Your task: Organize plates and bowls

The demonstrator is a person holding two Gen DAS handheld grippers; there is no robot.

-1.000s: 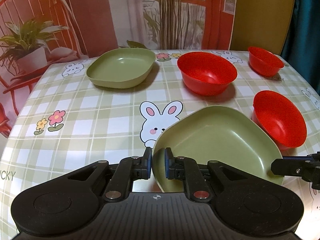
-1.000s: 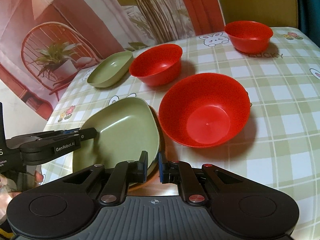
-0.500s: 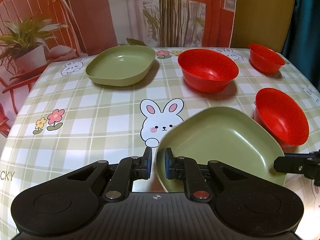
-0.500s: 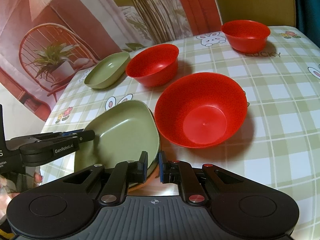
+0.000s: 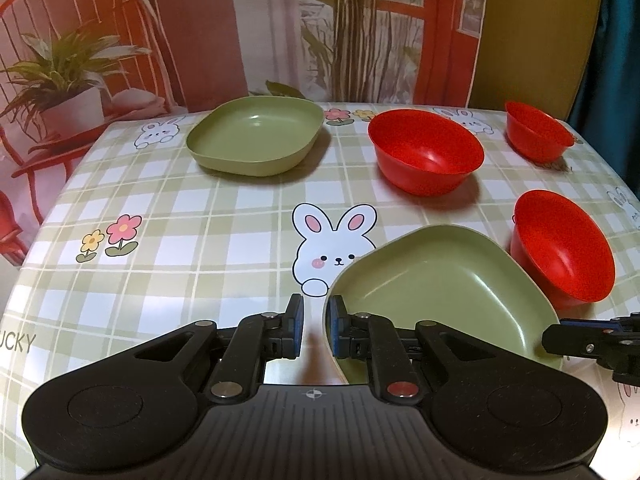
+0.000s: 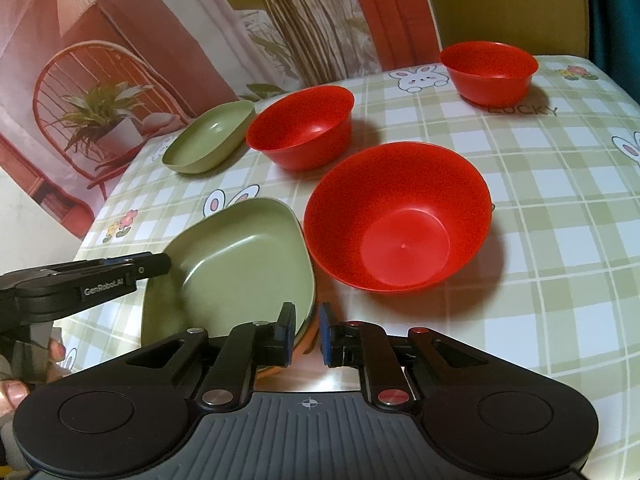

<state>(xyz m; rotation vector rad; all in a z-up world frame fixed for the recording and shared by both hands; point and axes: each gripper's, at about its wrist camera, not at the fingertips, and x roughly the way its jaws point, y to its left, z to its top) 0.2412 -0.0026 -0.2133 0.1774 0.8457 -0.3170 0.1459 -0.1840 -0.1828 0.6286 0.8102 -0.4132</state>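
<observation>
A green plate lies at the near edge of the table, with a red bowl touching its right side. My left gripper is shut on the plate's left rim, one finger inside the plate and one outside. My right gripper straddles the same green plate at its right corner. Its jaws are opening, and the rim stands between them with a small gap to the outer pad. A second green plate sits at the far left. Two more red bowls stand at the back.
The checked bunny tablecloth covers the table, which drops away at the left and near edges. A printed backdrop with a chair and a plant hangs behind. A person's fingers show at the lower left of the right wrist view.
The near green plate has come down from a tilted, raised pose to lie flatter on the table. The right gripper's jaws have parted slightly. Neither hand has shifted.
</observation>
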